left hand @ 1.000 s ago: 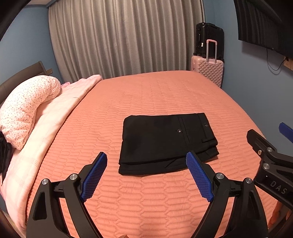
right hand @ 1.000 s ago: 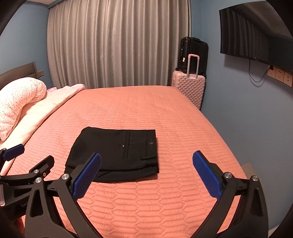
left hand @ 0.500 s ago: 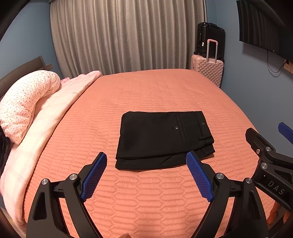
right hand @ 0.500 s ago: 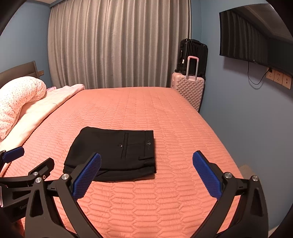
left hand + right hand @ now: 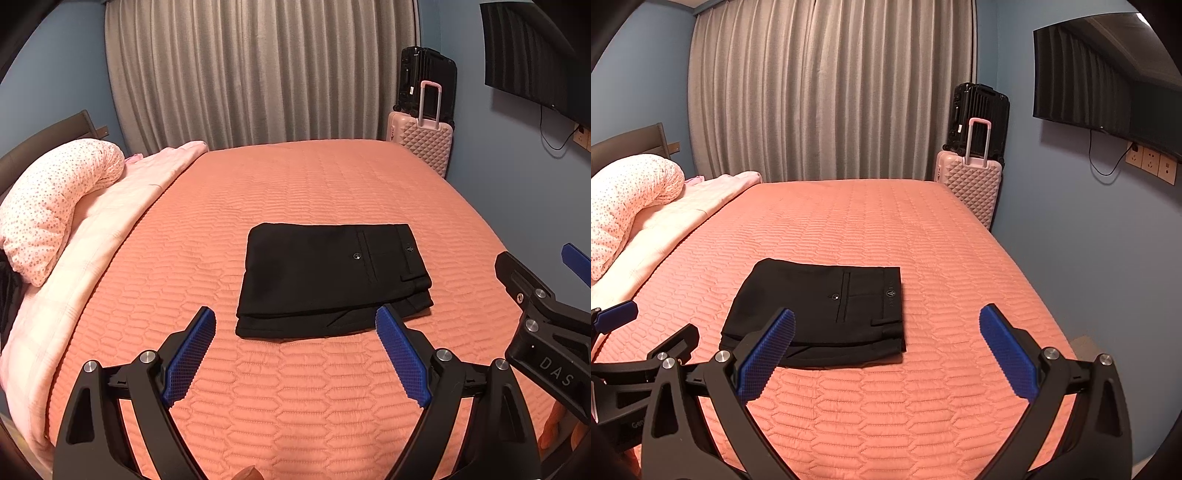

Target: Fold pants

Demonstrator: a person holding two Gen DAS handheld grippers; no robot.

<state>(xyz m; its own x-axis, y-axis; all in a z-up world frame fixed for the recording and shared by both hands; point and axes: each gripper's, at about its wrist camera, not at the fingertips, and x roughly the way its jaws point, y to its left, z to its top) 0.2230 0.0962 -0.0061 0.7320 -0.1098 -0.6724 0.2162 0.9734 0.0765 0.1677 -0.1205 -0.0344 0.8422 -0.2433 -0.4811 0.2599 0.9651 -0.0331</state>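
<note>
The black pants (image 5: 325, 280) lie folded into a flat rectangle on the orange quilted bed (image 5: 295, 184), waistband and back-pocket button facing up at the right side. The same pants (image 5: 823, 314) appear in the right wrist view. My left gripper (image 5: 295, 343) hovers just short of the near edge of the pants, open, with nothing between its blue pads. To their right, my right gripper (image 5: 886, 343) also stands open and empty. Part of the right gripper (image 5: 546, 317) shows at the right edge of the left wrist view, and the left gripper (image 5: 639, 343) at the left edge of the right wrist view.
A spotted pink pillow (image 5: 55, 199) and a pale pink blanket (image 5: 122, 214) lie along the bed's left side. A pink suitcase (image 5: 967, 184) with a black one behind stands past the far right corner. A TV (image 5: 1100, 88) hangs on the blue right wall.
Both views have shifted slightly, so the pants sit a little higher in the left wrist view. Both grippers stay open and the pants have not moved.
</note>
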